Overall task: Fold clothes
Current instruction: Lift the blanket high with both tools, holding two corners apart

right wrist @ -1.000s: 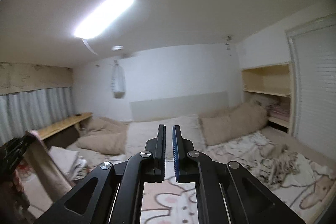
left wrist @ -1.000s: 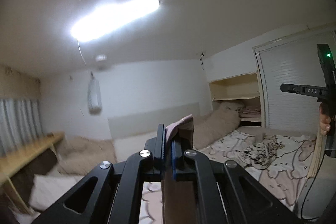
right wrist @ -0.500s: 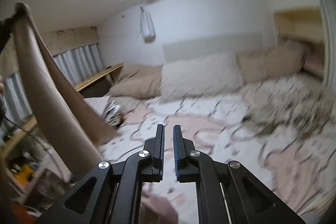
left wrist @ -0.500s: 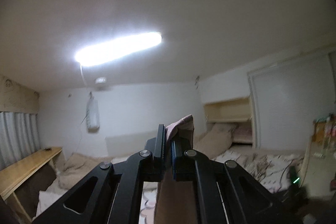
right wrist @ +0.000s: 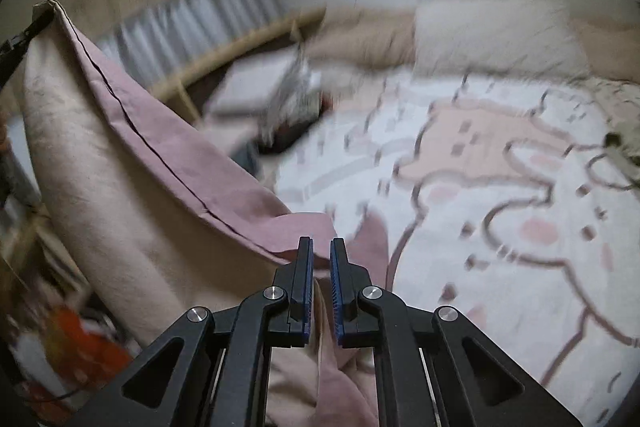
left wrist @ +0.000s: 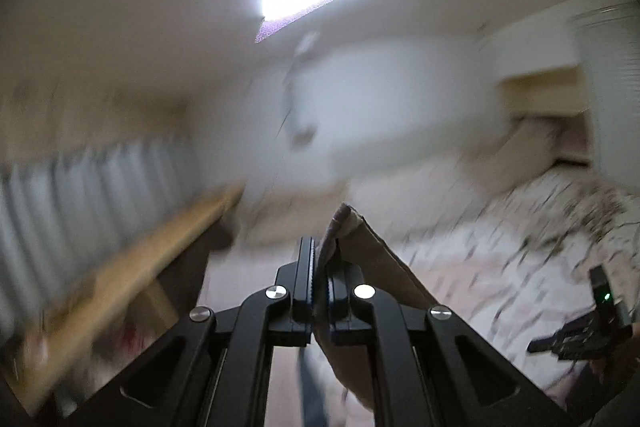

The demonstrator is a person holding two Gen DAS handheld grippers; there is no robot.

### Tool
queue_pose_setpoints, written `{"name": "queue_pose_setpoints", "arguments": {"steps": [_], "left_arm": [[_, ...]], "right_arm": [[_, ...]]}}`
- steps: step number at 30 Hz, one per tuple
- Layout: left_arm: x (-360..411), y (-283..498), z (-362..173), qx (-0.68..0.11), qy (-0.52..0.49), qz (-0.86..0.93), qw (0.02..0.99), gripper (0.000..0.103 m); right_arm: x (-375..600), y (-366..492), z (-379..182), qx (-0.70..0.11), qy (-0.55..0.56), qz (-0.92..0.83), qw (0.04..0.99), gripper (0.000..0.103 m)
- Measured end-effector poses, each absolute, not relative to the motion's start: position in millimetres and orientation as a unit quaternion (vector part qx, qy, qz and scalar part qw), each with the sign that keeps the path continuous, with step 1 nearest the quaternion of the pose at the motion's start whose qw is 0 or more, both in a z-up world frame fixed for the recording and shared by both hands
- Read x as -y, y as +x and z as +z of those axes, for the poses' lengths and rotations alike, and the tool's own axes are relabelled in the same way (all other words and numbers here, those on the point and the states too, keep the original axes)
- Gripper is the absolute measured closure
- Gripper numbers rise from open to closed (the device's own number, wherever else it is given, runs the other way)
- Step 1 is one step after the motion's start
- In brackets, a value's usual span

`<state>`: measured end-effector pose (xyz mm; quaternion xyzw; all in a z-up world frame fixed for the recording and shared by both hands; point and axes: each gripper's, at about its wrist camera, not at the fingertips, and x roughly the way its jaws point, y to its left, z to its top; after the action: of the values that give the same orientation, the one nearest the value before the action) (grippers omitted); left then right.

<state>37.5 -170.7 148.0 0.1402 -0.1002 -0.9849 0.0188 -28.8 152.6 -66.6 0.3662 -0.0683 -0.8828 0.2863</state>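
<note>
Clearly the left gripper [left wrist: 319,273] is clamped on a corner of the pink cloth [right wrist: 168,147], a garment or cover whose kind I cannot tell, with a beige lining [right wrist: 92,195] on its other face; the fabric pokes up between the closed jaws and hangs away below. From the right wrist view that corner sits high at the upper left while the cloth slopes down in a long seam to the right gripper [right wrist: 320,267], whose jaws stand a narrow gap apart with a fold of pink fabric lying under and between them. Whether they are pinching it I cannot tell; it looks more like a reach for the lower edge than a grip. The risk, as I judge it, is that the right jaws close on a bunched double layer rather than a single hem, so the spread comes out twisted, or close on nothing and leave the cloth dangling from one corner. Both views are smeared, which suggests quick motion; a snatch at that speed could also tug the corner from the left jaws. Below lies the bed [right wrist: 500,187] with its cartoon-print sheet, a free landing place, with pillows [right wrist: 480,31] beyond it, a wooden shelf [left wrist: 132,267] under grey curtains [left wrist: 80,195], and a small stack of laundry [right wrist: 256,83] near the bed's far left. Blurred orange clutter [right wrist: 76,343] sits under the hanging cloth, where a dropped hem might snag.
</note>
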Motion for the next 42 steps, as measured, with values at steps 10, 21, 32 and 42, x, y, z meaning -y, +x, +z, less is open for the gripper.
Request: {"name": "queue_pose_setpoints", "arguments": {"steps": [10,21,32,42], "left_arm": [[276.8,74.7,-26.0,-0.058,0.289,-0.943,0.156,0.098],[311.0,70.2,-43.0,-0.102,0.291,-0.940,0.146,0.097],[317.3,74.7,-52.8,-0.109,0.292,-0.940,0.138,0.097],[318.1,77.6,-54.2,-0.121,0.288,-0.940,0.137,0.097]], "right_arm": [[-65.0,-16.2,-145.5,-0.218,0.322,-0.884,0.261,0.017],[-2.0,22.5,-209.3,-0.606,0.087,-0.740,0.279,0.025],[-3.1,36.9,-243.3,-0.737,-0.028,-0.587,0.333,0.049],[-20.3,37.5,-247.2,-0.755,-0.032,-0.565,0.331,0.049]]}}
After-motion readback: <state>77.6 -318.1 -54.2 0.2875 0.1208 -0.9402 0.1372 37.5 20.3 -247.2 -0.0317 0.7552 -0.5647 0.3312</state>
